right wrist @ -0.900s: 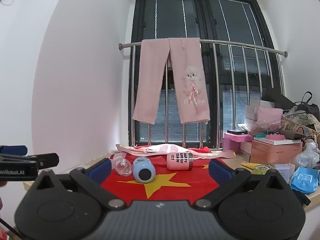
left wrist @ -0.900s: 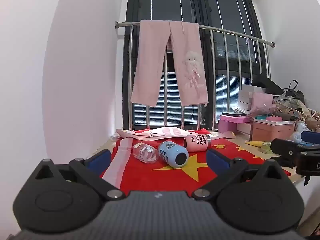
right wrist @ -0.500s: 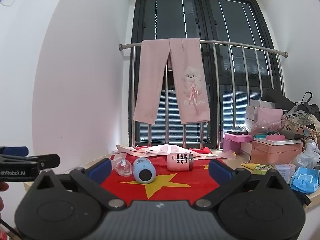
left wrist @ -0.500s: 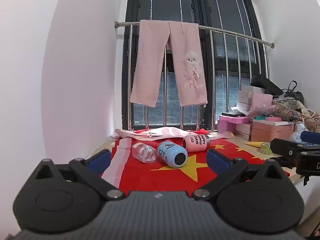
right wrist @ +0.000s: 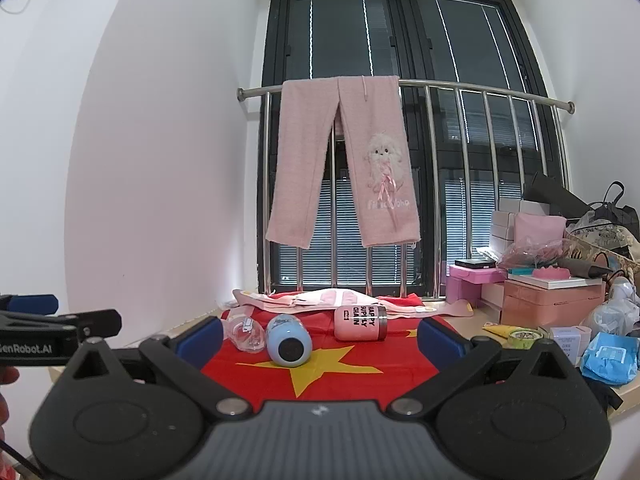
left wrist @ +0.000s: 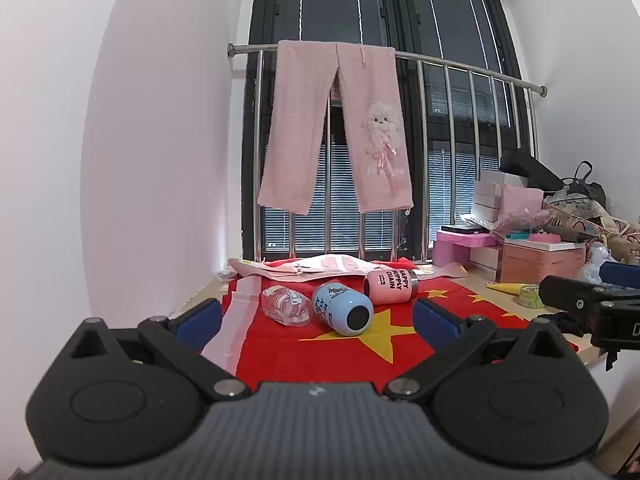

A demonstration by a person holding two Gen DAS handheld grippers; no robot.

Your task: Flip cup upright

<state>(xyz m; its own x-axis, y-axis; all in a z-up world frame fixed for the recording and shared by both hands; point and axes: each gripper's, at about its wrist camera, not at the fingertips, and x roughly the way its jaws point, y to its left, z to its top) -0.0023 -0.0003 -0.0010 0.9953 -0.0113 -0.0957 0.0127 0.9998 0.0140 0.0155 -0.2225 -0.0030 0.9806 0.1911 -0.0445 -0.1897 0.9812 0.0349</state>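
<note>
Three cups lie on their sides on a red flag cloth (left wrist: 360, 356) (right wrist: 352, 364): a clear glass cup (left wrist: 286, 306) (right wrist: 245, 333), a light blue cup (left wrist: 342, 309) (right wrist: 289, 341) with its dark end facing me, and a pink cup (left wrist: 391, 286) (right wrist: 361, 322) with black lettering. My left gripper (left wrist: 316, 322) is open and empty, well short of the cups. My right gripper (right wrist: 320, 338) is open and empty, also short of them. The right gripper shows at the right edge of the left wrist view (left wrist: 592, 304); the left gripper shows at the left edge of the right wrist view (right wrist: 56, 326).
A metal railing (left wrist: 400, 160) with pink trousers (left wrist: 336, 128) stands behind the table before a dark window. Pink boxes (left wrist: 540, 256), bags and clutter fill the right side. A tape roll (right wrist: 524, 336) and blue packet (right wrist: 610, 358) lie at the right. White wall on the left.
Both grippers have held nearly still; the left wrist view has shifted only slightly, with the cups a touch lower in view. Nothing was taken hold of.
</note>
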